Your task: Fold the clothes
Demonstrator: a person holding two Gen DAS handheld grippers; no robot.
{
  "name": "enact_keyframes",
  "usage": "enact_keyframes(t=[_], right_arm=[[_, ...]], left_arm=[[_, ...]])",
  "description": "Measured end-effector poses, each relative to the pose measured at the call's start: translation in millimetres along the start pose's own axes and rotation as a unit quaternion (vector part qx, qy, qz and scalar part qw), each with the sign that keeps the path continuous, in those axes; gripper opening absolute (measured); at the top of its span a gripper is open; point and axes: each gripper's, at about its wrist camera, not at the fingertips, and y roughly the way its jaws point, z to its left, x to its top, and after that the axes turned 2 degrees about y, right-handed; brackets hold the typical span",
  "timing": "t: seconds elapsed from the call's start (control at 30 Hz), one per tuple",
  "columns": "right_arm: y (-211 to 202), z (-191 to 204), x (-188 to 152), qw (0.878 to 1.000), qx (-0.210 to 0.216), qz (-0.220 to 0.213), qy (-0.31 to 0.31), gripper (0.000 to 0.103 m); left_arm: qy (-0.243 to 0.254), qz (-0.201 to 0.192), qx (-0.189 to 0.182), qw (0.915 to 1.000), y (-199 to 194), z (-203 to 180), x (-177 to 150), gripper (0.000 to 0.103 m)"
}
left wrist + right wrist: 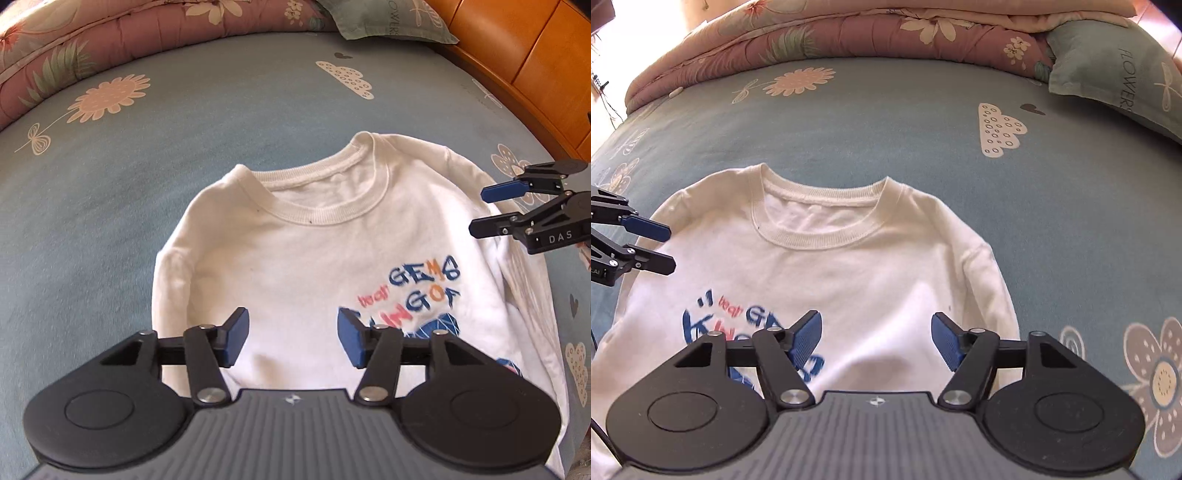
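1. Sweatshirt (295,251), white, lies flat on the blue bedsheet (110,184), collar away from both grippers.
2. Left gripper (291,338) hovers above its chest, jaws wide apart, empty.
3. Right gripper (877,341) likewise, wide open, holding nothing.

A white shirt (857,273) lies flat on the blue bed sheet (886,122). The right gripper (877,341) is wide open above it. The left gripper (666,245), partly cut off, looks open too.

both claws (291,338) (877,341): black linkages, blue pads, silver screws; marking prob. "das".
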Motion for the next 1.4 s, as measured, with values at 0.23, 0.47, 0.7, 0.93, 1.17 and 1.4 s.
enact_keyframes(t=[0.23,0.47,0.7,0.93,1.17,1.4], right_arm=[[-49.8,23.2,-83.0,0.995,-0.054,0.035,0.071,0.083],[-67.5,23.0,-150.0,0.984,-0.004,0.074,0.16,0.086],[-72.4,-18.0,-207.8,0.947,0.098,0.081,0.296,0.087],[-56.4,-73.9,-256.9,0.859,0.265,0.014,0.438,0.093],[-32.8,-70.6,-242.8,0.842,0.335,0.003,0.423,0.088],[-23.6,-55.1,-286.3,0.809,0.343,0.019,0.476,0.02]], left_arm=[[-0.004,0.003,0.012,0.9999,-23.8,-37.0,-30.0,0.071],[0.005,0.007,-0.003,1.0,-24.7,-56.8,-34.9,0.072],[0.017,0.005,-0.02,0.9996,-23.5,-70.6,-34.3,0.072],[0.023,0.0,-0.029,0.9993,-22.5,-82.0,-32.2,0.071],[0.02,0.002,-0.029,0.9994,-18.6,-90.7,-25.5,0.071],[0.028,0.015,-0.031,0.999,-12.3,-101.7,-25.0,0.071]])
